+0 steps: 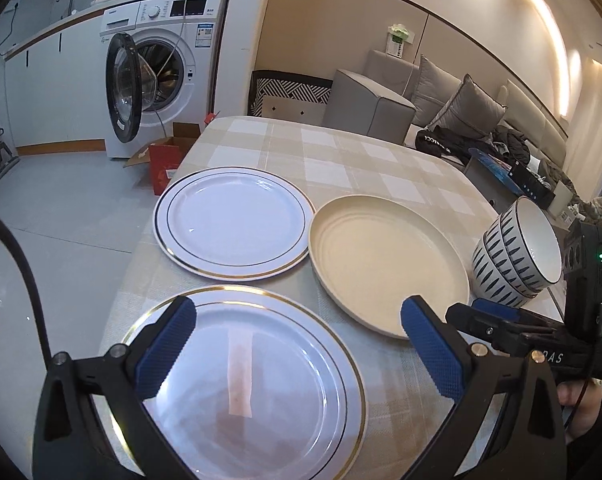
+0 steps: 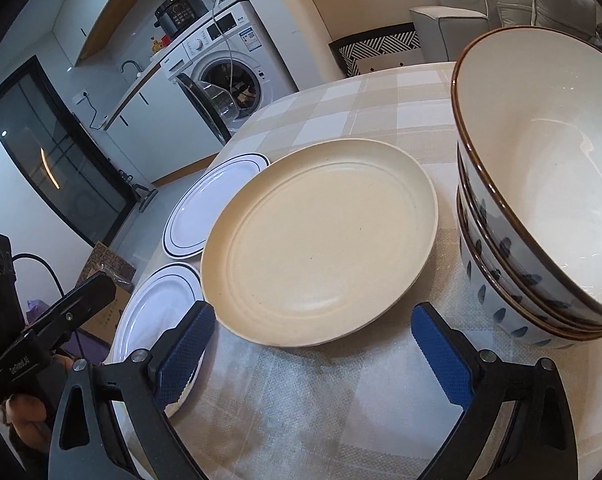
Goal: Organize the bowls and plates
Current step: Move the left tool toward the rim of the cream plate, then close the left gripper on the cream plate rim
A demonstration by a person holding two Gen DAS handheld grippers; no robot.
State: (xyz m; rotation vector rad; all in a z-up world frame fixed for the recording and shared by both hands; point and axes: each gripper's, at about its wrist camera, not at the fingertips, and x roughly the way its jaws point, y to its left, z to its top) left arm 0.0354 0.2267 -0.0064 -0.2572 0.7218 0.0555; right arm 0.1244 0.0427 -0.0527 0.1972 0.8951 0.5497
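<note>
A: Where do the plates sit on the checked beige worktop (image 1: 341,152)?

B: Two white round plates with gold rims lie along its left edge: the near plate (image 1: 257,380) under the left tool (image 1: 297,354), the far plate (image 1: 233,222) behind it. The cream ridged round plate (image 2: 321,240) lies just beside both, its rim close to theirs.

A: And the bowls?

B: A stack of white bowls with blue leaf marks and brown rims (image 2: 541,208) stands right of the cream plate, near it.

A: The tools?

B: Both spread wide, holding nothing. The right tool (image 2: 315,356) hovers over bare cloth at the cream plate's near rim. The far half of the worktop lies open.
</note>
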